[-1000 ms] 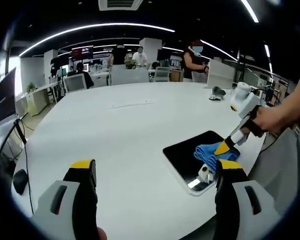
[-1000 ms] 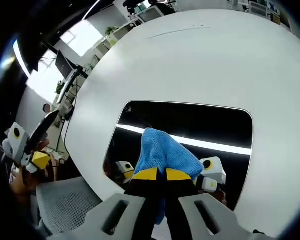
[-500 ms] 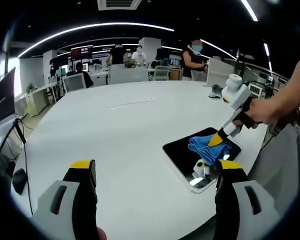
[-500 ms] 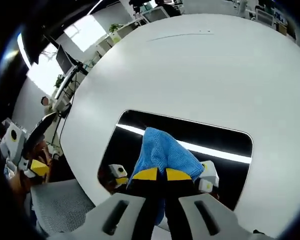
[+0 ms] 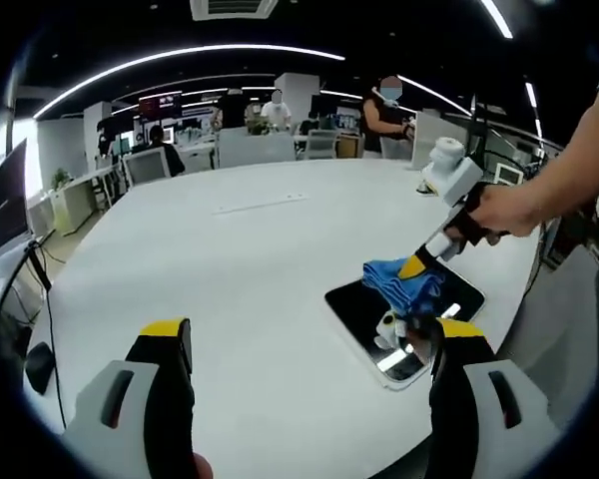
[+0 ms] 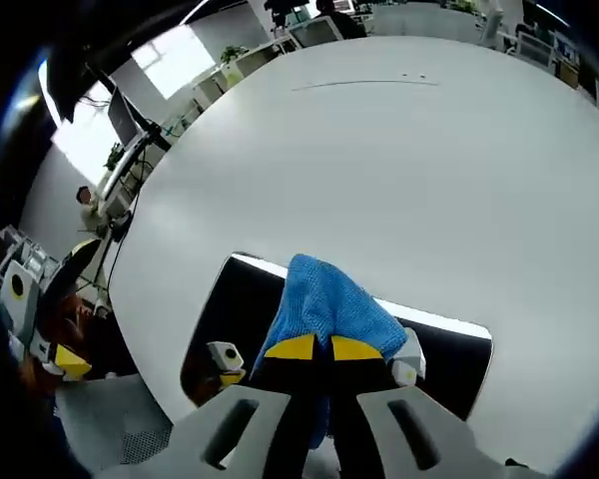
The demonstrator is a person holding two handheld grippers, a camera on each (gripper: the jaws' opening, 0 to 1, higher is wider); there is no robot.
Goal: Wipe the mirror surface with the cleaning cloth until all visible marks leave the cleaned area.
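Note:
A dark rectangular mirror [image 5: 364,309] [image 6: 240,309] lies flat on the white table near its right edge. The blue cleaning cloth [image 5: 391,282] [image 6: 324,304] rests on the mirror's far part, and my right gripper [image 5: 416,267] [image 6: 312,349] is shut on it, held by a hand coming in from the right. The left gripper [image 5: 309,344] stands open over bare table to the left of the mirror, nothing between its yellow-tipped fingers [image 5: 168,344]. The mirror reflects ceiling light strips and the right gripper.
The large white round table [image 5: 240,249] spreads out beyond the mirror. A small dark object [image 5: 426,186] sits at its far right. Office desks, monitors, chairs and several people stand behind the table. A grey chair [image 6: 130,439] is by the near edge.
The right gripper has carried the cloth across the mirror toward its far edge. The left gripper has stayed in place.

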